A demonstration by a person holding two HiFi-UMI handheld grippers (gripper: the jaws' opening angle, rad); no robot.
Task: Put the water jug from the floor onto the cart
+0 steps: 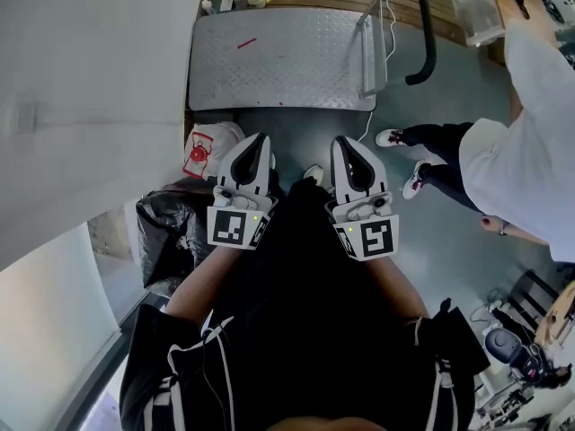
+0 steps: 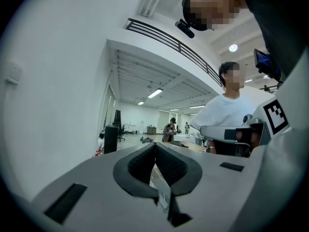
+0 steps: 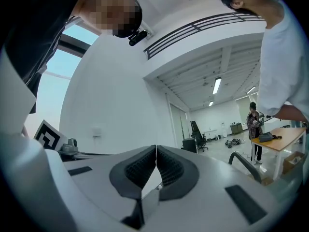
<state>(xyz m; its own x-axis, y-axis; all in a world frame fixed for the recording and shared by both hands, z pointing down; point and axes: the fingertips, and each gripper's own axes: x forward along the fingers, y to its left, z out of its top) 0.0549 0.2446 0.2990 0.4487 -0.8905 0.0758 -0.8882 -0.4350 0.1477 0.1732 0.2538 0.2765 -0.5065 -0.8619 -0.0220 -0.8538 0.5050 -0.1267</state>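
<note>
1. I see the cart ahead, its diamond-plate deck bare but for a red mark; its black handle rises at the right edge.
2. A white wall closes off the left side; a bystander stands on the grey floor to the right, near the handle; open floor lies between them.
3. The water jug, pale with a red label, sits on the floor by the cart's near left corner, partly behind my left gripper; a black bag lies just below it.
4. Both the left gripper and the right gripper are held level, side by side, jaws pressed together on nothing.
</note>
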